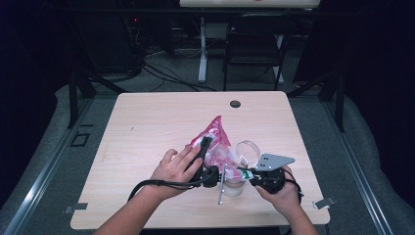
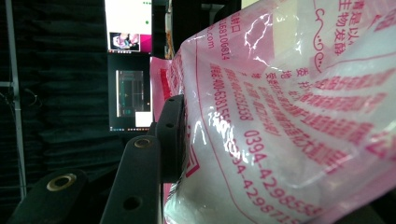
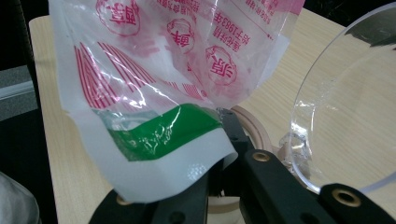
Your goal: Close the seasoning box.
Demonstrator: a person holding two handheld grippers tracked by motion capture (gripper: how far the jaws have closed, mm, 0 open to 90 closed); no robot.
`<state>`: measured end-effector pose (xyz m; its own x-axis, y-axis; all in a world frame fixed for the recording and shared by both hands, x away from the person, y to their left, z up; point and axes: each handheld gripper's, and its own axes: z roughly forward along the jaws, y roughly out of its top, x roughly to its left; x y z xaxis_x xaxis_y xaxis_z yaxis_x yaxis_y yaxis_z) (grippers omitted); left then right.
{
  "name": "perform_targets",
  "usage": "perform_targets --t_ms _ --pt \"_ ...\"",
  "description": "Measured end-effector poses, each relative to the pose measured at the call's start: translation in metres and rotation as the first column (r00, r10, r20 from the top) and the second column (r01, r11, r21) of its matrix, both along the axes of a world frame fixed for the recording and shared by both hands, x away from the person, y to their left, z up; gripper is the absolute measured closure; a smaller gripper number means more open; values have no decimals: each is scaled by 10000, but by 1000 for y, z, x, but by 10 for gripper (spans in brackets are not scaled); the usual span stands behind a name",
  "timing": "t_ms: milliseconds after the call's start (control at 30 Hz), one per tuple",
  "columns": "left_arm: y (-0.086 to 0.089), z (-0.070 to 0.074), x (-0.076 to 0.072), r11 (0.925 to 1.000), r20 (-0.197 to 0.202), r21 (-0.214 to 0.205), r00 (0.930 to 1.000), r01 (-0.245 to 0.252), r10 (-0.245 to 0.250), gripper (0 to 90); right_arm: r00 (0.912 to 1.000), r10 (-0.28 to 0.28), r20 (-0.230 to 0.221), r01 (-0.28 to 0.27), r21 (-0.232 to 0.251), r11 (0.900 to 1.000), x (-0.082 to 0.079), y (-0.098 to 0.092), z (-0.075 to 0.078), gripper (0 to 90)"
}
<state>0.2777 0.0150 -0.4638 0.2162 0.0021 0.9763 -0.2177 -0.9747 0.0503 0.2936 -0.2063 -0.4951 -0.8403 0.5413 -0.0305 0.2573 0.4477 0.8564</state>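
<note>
- A pink-and-white plastic bag point(image 1: 215, 142) sits at the middle of the wooden table point(image 1: 147, 127), held up between both grippers, its pointed top corner tilted towards the far edge.
- Just beside the bag, on its right in the high view, stands a clear jar point(image 1: 235, 187) with its clear lid point(image 1: 248, 148) swung open; the bag's lower end hangs right at the jar's mouth, so the inside of the jar cannot be made out.
- The table's far edge has a dark round cable hole point(image 1: 235, 104); a black chair point(image 1: 254, 46) stands well beyond the table.
- The left gripper point(image 1: 205, 156) is clamped on the bag's side with its jaws partway apart; its own view shows one black jaw pressed into the bulging film, printed with red characters and digits, and white contents point(image 2: 196, 205) packed inside.
- The right gripper point(image 1: 249, 175) is closed tight on the bag's bottom corner; the right gripper view shows a green band point(image 3: 159, 130) across the white sealed edge there, plus the jar's pale wooden rim point(image 3: 254, 126) and the lid's curved clear edge point(image 3: 299, 140) close by.
- A lit monitor point(image 2: 128, 42) appears in the left gripper view, behind the bag.
</note>
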Motion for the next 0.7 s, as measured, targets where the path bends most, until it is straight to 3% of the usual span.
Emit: perform_targets --t_ms 700 --pt "3 -1 1 10000 -135 -55 9999 -56 56 638 10000 19 5 -19 18 10000 0 1 0 900"
